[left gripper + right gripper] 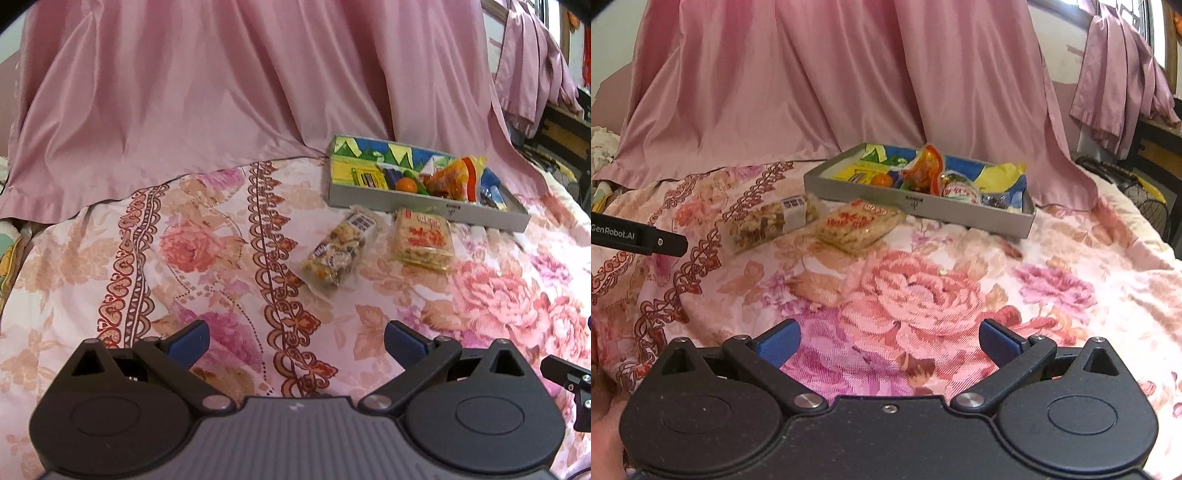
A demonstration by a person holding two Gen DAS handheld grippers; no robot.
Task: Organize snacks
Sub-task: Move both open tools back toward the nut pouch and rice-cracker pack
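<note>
Looks like this is mostly done but not finished: the shallow grey snack box (916, 212) sits upper middle of the right wrist view on the floral bedspread (923, 295), and it already holds a bunch of stuff, an orange-red crinkly snack bag (923, 170), a small round orange thing (881, 180), a red-and-white wrapped snack (960, 192) and some yellow and blue packaging I can't make out well. Two packets are not in yet, and both lie on the bedspread just in front of the box's near wall: a clear nut-and-grain bar pack (764, 221) to the left, and a rice-cracker type pack with red lettering (857, 225) touching or almost touching it on the right. So my guess is those two are what's left. Neither gripper is on anything; the right gripper (888, 343) has its blue fingers spread wide over bare bedspread at the bottom of its frame, and the left gripper (297, 343) is spread wide and empty too, well short of the packets. Pink satin sheet (812, 92) is draped behind it all.
</note>
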